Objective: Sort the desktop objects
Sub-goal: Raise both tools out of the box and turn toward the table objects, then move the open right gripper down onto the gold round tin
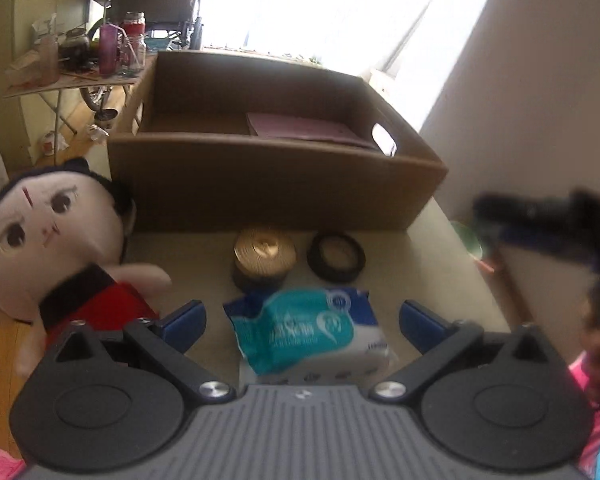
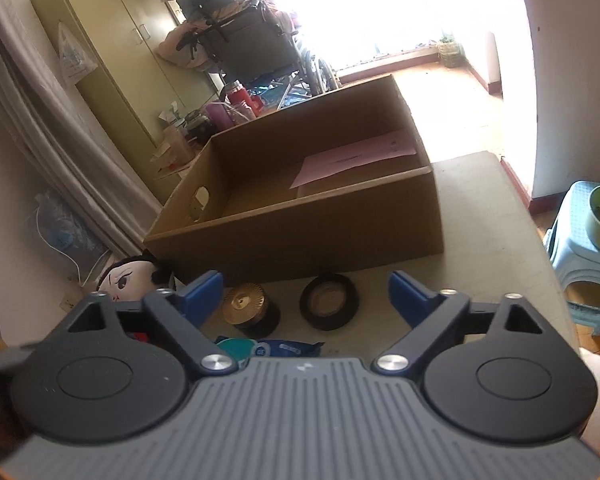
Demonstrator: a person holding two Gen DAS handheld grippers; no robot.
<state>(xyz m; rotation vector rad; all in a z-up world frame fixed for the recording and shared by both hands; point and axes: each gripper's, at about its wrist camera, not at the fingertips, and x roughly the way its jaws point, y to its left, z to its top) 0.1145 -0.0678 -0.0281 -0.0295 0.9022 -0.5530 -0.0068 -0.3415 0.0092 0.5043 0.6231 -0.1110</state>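
The left gripper (image 1: 302, 322), spread wide and empty, straddles the tissue pack (image 1: 310, 330); the right gripper (image 2: 304, 294), equally wide and empty, hangs farther back.

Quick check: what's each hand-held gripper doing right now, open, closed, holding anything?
Left hand-held gripper: open, holding nothing, tissue pack lying between its fingers.
Right hand-held gripper: open, empty.
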